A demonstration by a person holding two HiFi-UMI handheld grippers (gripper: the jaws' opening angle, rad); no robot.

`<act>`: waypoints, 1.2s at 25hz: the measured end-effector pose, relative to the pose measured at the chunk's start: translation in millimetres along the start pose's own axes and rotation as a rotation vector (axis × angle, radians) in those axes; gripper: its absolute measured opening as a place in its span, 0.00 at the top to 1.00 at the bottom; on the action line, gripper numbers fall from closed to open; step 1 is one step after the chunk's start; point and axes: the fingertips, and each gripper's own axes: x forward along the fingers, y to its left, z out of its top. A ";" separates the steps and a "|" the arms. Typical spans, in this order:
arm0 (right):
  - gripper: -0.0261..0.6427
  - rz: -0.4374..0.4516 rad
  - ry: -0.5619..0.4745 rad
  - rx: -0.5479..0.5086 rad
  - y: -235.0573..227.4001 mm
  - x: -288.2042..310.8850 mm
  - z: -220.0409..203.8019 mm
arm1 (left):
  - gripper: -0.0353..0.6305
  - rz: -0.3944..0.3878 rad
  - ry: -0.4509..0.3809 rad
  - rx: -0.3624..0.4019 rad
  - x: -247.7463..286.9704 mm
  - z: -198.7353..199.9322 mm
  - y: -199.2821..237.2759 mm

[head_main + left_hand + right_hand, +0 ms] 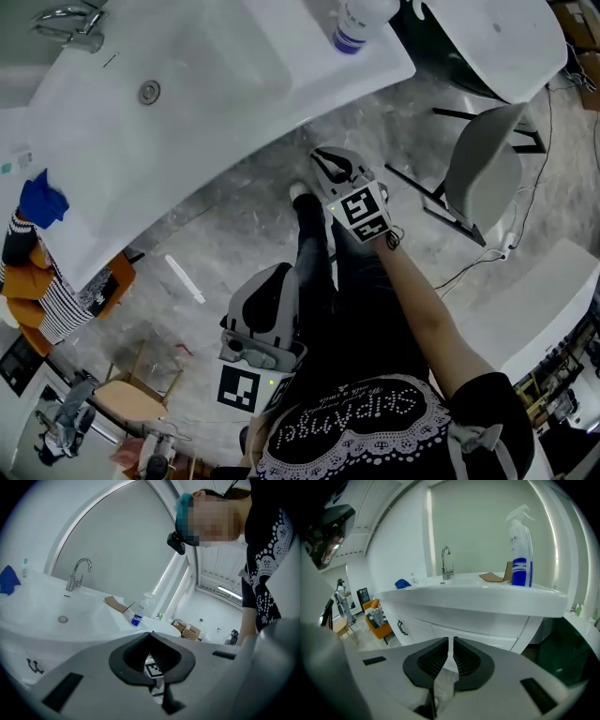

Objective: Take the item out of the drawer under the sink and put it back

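Drawer [497, 637] under the sink [487, 599] sits dead ahead of right gripper [451, 641], jaws together, empty; left gripper [152, 633], closed too, farther off.

The white flat-fronted drawer [485, 638] sits shut beneath the broad white sink [478, 599], its plain panel upright and flush with the white cabinet front [417, 629] beside it, a thin seam dividing the two. The sink's rim overhangs the drawer. In the head view the basin covers the drawer completely, and nothing of its contents shows.
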 end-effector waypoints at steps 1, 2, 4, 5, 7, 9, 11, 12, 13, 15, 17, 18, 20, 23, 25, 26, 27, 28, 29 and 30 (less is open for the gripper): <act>0.93 -0.007 0.009 -0.003 -2.5 4.7 -4.8 | 0.94 -0.001 0.008 -0.002 -0.6 -1.6 -0.3; 0.93 -0.013 0.019 -0.001 -5.0 9.2 -9.5 | 0.94 0.000 0.017 -0.002 -1.5 -3.5 -0.3; 0.93 -0.017 0.040 0.013 -10.0 18.6 -19.4 | 0.94 0.012 0.035 -0.003 -3.2 -8.2 0.8; 0.93 -0.019 0.048 0.019 -13.0 23.9 -23.9 | 0.94 0.022 0.042 -0.005 -3.7 -10.8 1.9; 0.93 -0.027 0.057 0.025 -19.7 34.5 -30.9 | 0.94 0.037 0.054 -0.013 -3.6 -16.6 3.1; 0.93 -0.036 0.061 0.034 -25.0 44.6 -36.3 | 0.94 0.040 0.069 -0.022 -3.0 -23.3 3.1; 0.92 -0.038 0.067 0.046 -27.0 55.0 -41.0 | 0.94 0.040 0.086 -0.029 -2.7 -29.9 2.8; 0.91 -0.038 0.071 0.053 -27.2 60.1 -43.2 | 0.94 0.040 0.091 -0.033 -2.8 -32.2 2.5; 0.86 -0.038 0.078 0.061 -27.1 64.7 -45.6 | 0.94 0.040 0.094 -0.038 -3.1 -33.7 1.8; 0.82 -0.040 0.095 0.074 -27.1 73.5 -50.9 | 0.94 0.039 0.099 -0.047 -4.3 -35.4 1.2; 0.81 -0.049 0.111 0.084 -29.8 83.7 -56.2 | 0.94 0.042 0.105 -0.051 -5.4 -36.3 3.3; 0.80 -0.057 0.116 0.091 -32.7 89.6 -58.8 | 0.94 0.047 0.105 -0.054 -5.5 -36.5 5.3; 0.80 -0.080 0.125 0.122 -40.6 101.2 -65.1 | 0.94 0.059 0.103 -0.062 -4.7 -36.4 8.4; 0.78 -0.120 0.124 0.192 -52.5 115.7 -75.1 | 0.94 0.065 0.129 -0.065 -6.2 -41.9 9.8; 0.77 -0.131 0.113 0.236 -57.9 126.3 -78.9 | 0.94 0.076 0.143 -0.081 -7.0 -47.0 12.3; 0.77 -0.131 0.108 0.250 -59.7 131.9 -80.0 | 0.94 0.086 0.157 -0.087 -7.9 -52.0 14.1; 0.76 -0.129 0.105 0.260 -60.8 136.8 -81.0 | 0.94 0.093 0.176 -0.091 -9.0 -57.9 15.5; 0.76 -0.127 0.103 0.264 -61.5 140.8 -81.7 | 0.94 0.096 0.194 -0.094 -9.8 -63.6 16.2; 0.76 -0.125 0.103 0.264 -61.9 144.2 -82.3 | 0.94 0.097 0.208 -0.097 -10.3 -67.9 16.9; 0.76 -0.124 0.104 0.260 -62.3 147.1 -83.1 | 0.94 0.099 0.217 -0.102 -10.6 -70.5 17.9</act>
